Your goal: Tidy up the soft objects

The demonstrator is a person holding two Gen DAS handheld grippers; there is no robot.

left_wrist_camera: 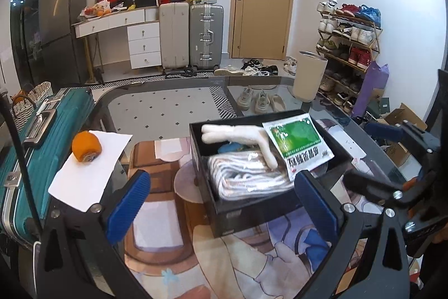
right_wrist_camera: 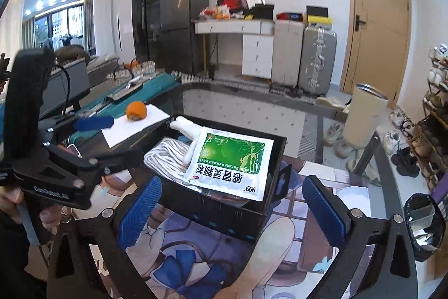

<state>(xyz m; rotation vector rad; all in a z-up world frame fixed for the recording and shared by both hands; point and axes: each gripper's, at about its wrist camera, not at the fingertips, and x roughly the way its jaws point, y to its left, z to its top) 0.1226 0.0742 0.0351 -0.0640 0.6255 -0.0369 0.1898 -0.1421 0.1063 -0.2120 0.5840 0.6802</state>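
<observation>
A black open box (left_wrist_camera: 224, 210) (right_wrist_camera: 277, 153) stands on the glass table. In it lie a white rope bundle in clear wrap (left_wrist_camera: 246, 175) (right_wrist_camera: 165, 153), a white plush piece (left_wrist_camera: 238, 135) (right_wrist_camera: 186, 128), something blue (left_wrist_camera: 228, 148) and a green and white sachet (left_wrist_camera: 296, 143) (right_wrist_camera: 231, 161) leaning on the box's right side. My left gripper (left_wrist_camera: 224, 203) is open and empty just in front of the box. My right gripper (right_wrist_camera: 232, 208) is open and empty, also in front of the box. An orange soft fruit (left_wrist_camera: 86, 150) (right_wrist_camera: 136, 110) sits on white paper (left_wrist_camera: 92, 173) (right_wrist_camera: 134, 128) to the left.
A teal suitcase (left_wrist_camera: 33, 159) lies left of the table. A cream cylinder bin (left_wrist_camera: 308, 76) (right_wrist_camera: 364, 114), a shoe rack (left_wrist_camera: 347, 46) and shoes on the floor are beyond the table's far edge. A black-lined bin (right_wrist_camera: 422, 226) is at the right.
</observation>
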